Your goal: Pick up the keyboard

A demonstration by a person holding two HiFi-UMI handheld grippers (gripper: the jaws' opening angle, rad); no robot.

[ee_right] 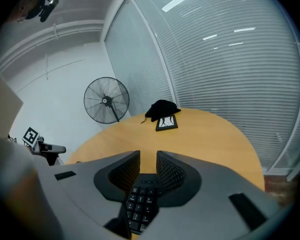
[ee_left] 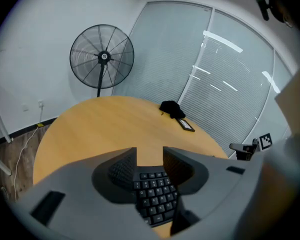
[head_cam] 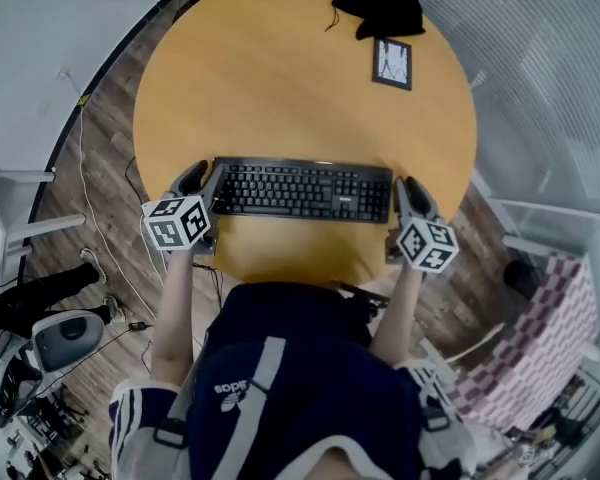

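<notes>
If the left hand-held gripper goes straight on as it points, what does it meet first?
Probably the keyboard: its left end already shows between the parted jaws of the left hand-held gripper. Depth is unclear.

White lettering reading "adidas" under a logo [head_cam: 242,394] stands on the person's dark garment [head_cam: 310,358], below the keyboard [head_cam: 302,189], whose key legends are too small to read.

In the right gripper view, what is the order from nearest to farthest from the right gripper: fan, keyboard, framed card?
1. keyboard, at the jaws of the right gripper.
2. framed card, far across the table.
3. fan, beyond the table.
</notes>
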